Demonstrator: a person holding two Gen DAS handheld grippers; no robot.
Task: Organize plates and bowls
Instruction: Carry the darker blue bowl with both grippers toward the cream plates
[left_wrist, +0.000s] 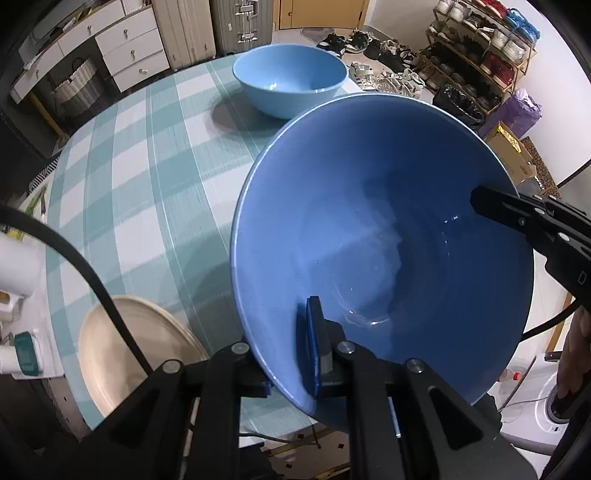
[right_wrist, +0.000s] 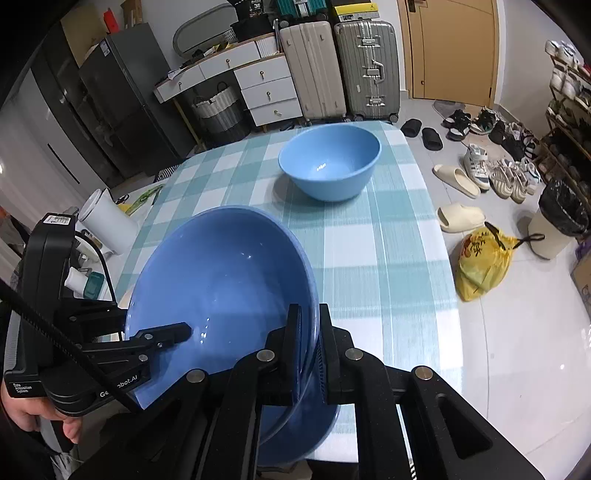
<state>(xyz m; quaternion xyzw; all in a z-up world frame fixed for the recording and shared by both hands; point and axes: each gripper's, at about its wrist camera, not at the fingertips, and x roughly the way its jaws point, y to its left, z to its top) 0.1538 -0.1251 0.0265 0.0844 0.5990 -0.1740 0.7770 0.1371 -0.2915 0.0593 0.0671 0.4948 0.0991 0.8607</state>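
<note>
Writing is scarce: the body of the left gripper (right_wrist: 162, 338), seen from the right wrist camera, carries a partly hidden white word that reads "Ge…obot.AI", plus a small white label too fine to read. A dark box on top of the white drawer unit (right_wrist: 267, 90) shows the number 36.

Both grippers hold 1 large dark blue bowl (left_wrist: 380, 236) by its rim, above the table with the teal-and-white checked tablecloth (left_wrist: 147, 177). The left gripper (left_wrist: 295, 354) is clamped on the near edge, 1 finger inside the bowl and 1 outside. The right gripper (right_wrist: 308, 350) pinches the opposite edge the same way, its blue-padded fingers (right_wrist: 293, 347) closed on the wall. The bowl is tilted and nothing is in it.

A lighter blue bowl (left_wrist: 290, 79) stands upright at the far end of the table, well apart from the held one, also with nothing inside. A cream plate (left_wrist: 122, 354) lies flat at the table's near left edge.

A yellow plastic bag (right_wrist: 482, 262) with red print I cannot read sits on the floor beside a bin lined with a black bag (right_wrist: 557, 218).
</note>
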